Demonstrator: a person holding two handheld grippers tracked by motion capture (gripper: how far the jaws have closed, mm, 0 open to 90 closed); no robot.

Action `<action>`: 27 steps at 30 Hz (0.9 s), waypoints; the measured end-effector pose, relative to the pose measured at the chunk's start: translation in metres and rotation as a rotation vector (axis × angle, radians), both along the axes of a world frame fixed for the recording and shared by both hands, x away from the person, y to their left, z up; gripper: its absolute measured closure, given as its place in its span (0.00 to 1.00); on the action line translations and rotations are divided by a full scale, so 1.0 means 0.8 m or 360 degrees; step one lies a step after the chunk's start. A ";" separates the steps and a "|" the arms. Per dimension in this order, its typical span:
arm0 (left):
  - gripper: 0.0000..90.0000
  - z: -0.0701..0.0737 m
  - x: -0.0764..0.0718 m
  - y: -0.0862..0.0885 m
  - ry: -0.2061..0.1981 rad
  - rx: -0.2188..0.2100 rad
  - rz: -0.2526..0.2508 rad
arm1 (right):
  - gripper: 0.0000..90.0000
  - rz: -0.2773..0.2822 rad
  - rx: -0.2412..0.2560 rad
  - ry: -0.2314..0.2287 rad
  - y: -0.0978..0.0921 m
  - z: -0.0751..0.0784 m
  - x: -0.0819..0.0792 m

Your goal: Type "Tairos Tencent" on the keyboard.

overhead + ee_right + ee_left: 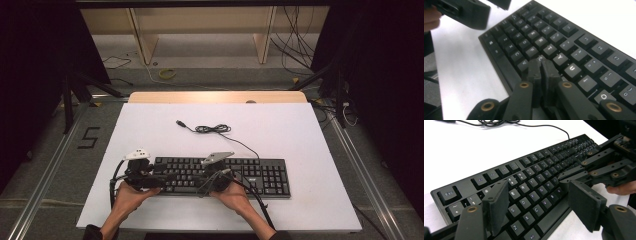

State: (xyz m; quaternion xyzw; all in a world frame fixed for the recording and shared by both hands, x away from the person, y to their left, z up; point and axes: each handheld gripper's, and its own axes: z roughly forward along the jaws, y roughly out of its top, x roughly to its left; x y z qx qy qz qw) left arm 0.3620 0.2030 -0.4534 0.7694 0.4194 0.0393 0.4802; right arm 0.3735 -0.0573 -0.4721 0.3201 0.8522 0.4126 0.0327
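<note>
A black keyboard (260,175) lies across the near half of the white table. Its cable (215,129) runs back to a loose coil and a USB plug (179,122). My left gripper (158,181) hovers open over the keyboard's left end. In the left gripper view the left gripper (537,190) has its pads spread above the letter keys (524,195). My right gripper (204,181) is shut. In the right gripper view the right gripper (541,62) has its tips together, down on the keys by the G key, with nothing between them. The right gripper (584,173) also reaches in from the right in the left gripper view.
The white table top (280,135) is bare beyond the coil, with a wooden strip (215,97) along its far edge. Dark stands and cables (300,45) sit on the floor behind. The left gripper's body (461,10) shows at the top left of the right gripper view.
</note>
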 end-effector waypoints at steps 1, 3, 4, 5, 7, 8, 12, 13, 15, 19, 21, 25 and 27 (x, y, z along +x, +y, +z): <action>0.37 0.000 -0.001 0.000 -0.0003 -0.0002 0.0002 | 0.98 -0.0003 -0.0007 0.0001 0.000 -0.001 0.000; 0.37 0.000 -0.001 0.001 -0.0001 -0.0005 0.0003 | 1.00 -0.0002 -0.0022 0.0005 0.000 -0.002 0.000; 0.37 -0.001 -0.001 0.001 0.0002 -0.0007 0.0003 | 1.00 -0.0004 -0.0026 0.0005 0.000 -0.002 0.000; 0.37 -0.001 -0.002 0.001 0.0003 -0.0003 0.0000 | 1.00 -0.0003 -0.0029 0.0006 0.000 -0.003 0.000; 0.37 -0.002 -0.002 0.001 0.0005 0.0001 -0.0002 | 1.00 -0.0004 -0.0045 0.0018 0.000 -0.005 0.000; 0.37 -0.002 -0.002 0.000 0.0006 0.0005 -0.0004 | 1.00 -0.0006 -0.0049 0.0020 0.000 -0.006 0.000; 0.37 -0.003 -0.002 0.000 0.0009 0.0006 -0.0010 | 1.00 0.0000 -0.0057 0.0027 -0.001 -0.009 0.001; 0.37 -0.003 -0.002 -0.001 0.0012 0.0008 -0.0013 | 1.00 0.0003 -0.0066 0.0026 -0.001 -0.009 0.001; 0.37 -0.003 -0.002 -0.001 0.0012 0.0013 -0.0014 | 1.00 0.0001 -0.0074 0.0027 -0.001 -0.012 0.000; 0.37 -0.005 -0.002 -0.003 0.0020 0.0027 -0.0022 | 1.00 -0.0005 -0.0069 0.0042 -0.001 -0.012 0.001; 0.38 -0.006 -0.001 -0.004 0.0025 0.0036 -0.0026 | 1.00 -0.0012 -0.0065 0.0041 -0.002 -0.011 0.000; 0.41 -0.008 0.001 -0.005 0.0037 0.0054 -0.0040 | 0.96 -0.0043 -0.0012 0.0022 -0.009 -0.004 0.001; 0.44 -0.009 0.001 -0.007 0.0040 0.0065 -0.0049 | 0.93 -0.0055 0.0024 0.0016 -0.014 0.000 0.001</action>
